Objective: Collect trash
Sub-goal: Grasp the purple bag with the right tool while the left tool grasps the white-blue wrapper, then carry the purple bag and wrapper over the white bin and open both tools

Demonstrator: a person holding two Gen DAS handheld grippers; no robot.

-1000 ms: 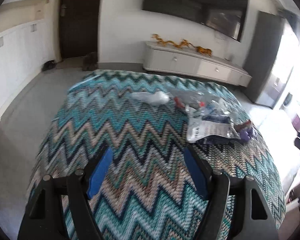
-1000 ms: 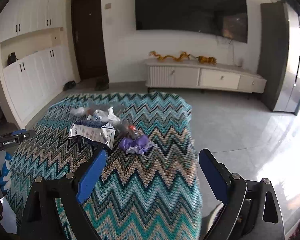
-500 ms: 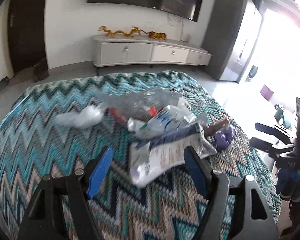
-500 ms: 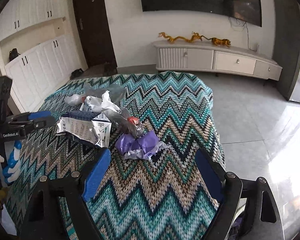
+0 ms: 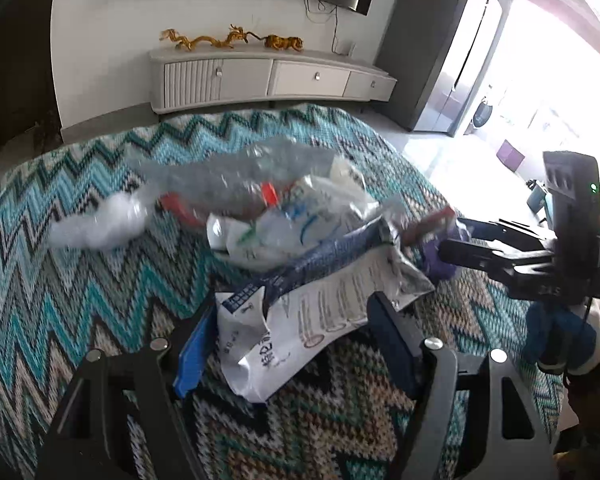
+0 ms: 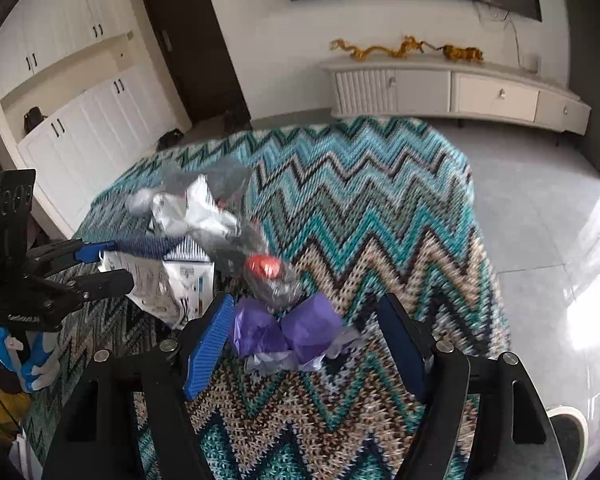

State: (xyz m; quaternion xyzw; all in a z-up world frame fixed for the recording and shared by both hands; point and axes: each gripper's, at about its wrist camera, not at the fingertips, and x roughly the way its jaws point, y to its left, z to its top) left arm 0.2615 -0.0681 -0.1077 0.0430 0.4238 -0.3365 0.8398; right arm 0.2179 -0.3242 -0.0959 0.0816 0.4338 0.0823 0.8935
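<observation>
A heap of trash lies on a zigzag-patterned cloth. My left gripper is open, its jaws either side of a white and silver foil pouch with a blue edge. Behind it lie a crushed clear plastic bottle, white wrappers and a white plastic wad. My right gripper is open around a crumpled purple paper. Just beyond that lies a clear wrapper with a red cap. The foil pouch sits to its left, between the left gripper's fingers.
The cloth covers a table whose right edge drops to a grey tiled floor. A low white TV cabinet with golden figures stands against the far wall. White cupboards and a dark door stand at the left.
Both grippers have moved in on the heap. The left now straddles the foil pouch and the right straddles the purple paper. Both stay open.
</observation>
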